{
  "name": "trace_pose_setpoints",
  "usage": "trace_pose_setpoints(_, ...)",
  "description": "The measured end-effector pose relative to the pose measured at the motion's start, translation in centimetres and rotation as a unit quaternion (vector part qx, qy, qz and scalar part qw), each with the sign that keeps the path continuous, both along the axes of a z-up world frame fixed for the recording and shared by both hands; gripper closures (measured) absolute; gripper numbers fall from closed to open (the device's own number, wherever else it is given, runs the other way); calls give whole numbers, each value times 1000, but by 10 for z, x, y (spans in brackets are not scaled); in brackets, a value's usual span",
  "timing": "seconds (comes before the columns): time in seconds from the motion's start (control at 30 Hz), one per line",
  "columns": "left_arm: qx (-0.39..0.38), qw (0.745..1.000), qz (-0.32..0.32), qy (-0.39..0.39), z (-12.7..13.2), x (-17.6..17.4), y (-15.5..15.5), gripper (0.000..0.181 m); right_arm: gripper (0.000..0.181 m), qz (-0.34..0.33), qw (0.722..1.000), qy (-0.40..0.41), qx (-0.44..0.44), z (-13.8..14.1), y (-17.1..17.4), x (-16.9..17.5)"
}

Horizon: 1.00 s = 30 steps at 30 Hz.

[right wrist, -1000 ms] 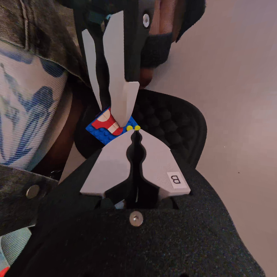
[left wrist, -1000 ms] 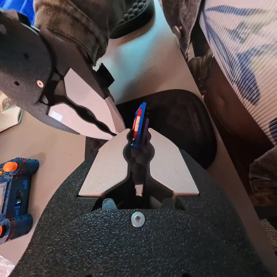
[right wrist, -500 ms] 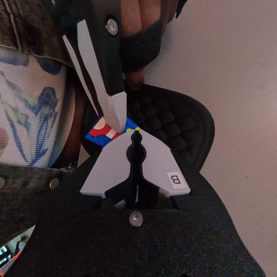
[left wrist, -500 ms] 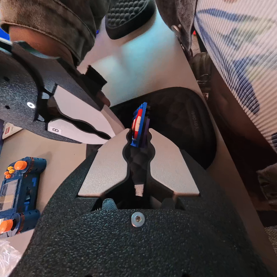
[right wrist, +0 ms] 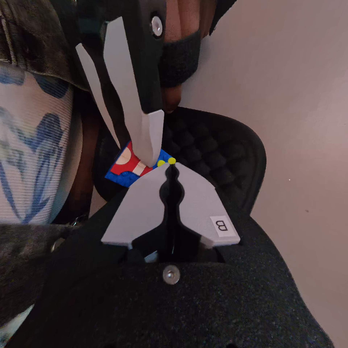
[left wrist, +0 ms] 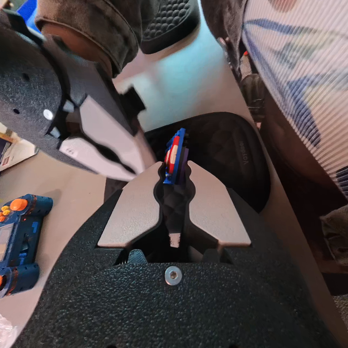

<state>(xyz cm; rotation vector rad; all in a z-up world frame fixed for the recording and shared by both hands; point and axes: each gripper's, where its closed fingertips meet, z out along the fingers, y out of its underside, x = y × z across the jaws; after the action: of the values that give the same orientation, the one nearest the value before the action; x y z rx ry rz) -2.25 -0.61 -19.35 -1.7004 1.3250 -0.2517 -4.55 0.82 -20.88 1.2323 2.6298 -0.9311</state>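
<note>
Bricks first, in the left wrist view. My left gripper (left wrist: 174,165) is clamped on a flat blue toy-brick plate with red and cream tiles (left wrist: 177,150), held on edge so it stands upright between the two fingertips. Behind it lies an open black case lined with dimpled foam (left wrist: 235,160), on a pale tabletop (left wrist: 66,188). My right gripper (left wrist: 135,172) comes in from the left. Half a second ago its tips stood off to the left, and they are now just beside my left fingertip and the plate. To the near left rests a dark blue brick-built game controller with orange buttons (left wrist: 17,235), well apart. The table's edge runs close along the right, with a person's striped shirt (left wrist: 301,75) beyond it.

In the right wrist view, my right gripper (right wrist: 171,164) has its jaws drawn almost together. Its tips touch a small round yellow stud (right wrist: 171,160) at the plate's right corner. I cannot tell whether they pinch it. A second yellow stud, half hidden a moment ago, now shows fully. The left gripper reaches down from the far side, covering part of the plate. Bare table lies open to the right, while the left is crowded by the shirt and a sleeve.
</note>
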Motion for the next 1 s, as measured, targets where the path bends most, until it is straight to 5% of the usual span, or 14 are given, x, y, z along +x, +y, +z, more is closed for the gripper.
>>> trace_pose_setpoints(0.13, -11, 1000, 6, -6, -2, 2, -2, 159, 181, -54, 996, 66, 39, -6, 0, -16)
trace_pose_setpoints(0.23, 9, 1000, 8, 5, -3, 0, -4, 158, 181, -81, 994, 60, -44, 2, 5, -12)
trace_pose_setpoints(0.4, 65, 997, -17, 32, -1, -3, -6, 160, 181, -18, 982, 167, -88, 36, 14, 7)
trace_pose_setpoints(0.47, 62, 997, -26, 38, 0, -4, -6, 159, 115, 1, 986, 145, -76, 29, 9, 20)
trace_pose_setpoints(0.83, 78, 993, -52, 70, 1, -5, -7, 156, 117, 133, 969, 193, -78, 5, -27, 13)
trace_pose_setpoints(1.0, 8, 997, 76, -25, 16, -23, -4, 113, 121, 46, 978, 204, -17, 8, -11, 9)
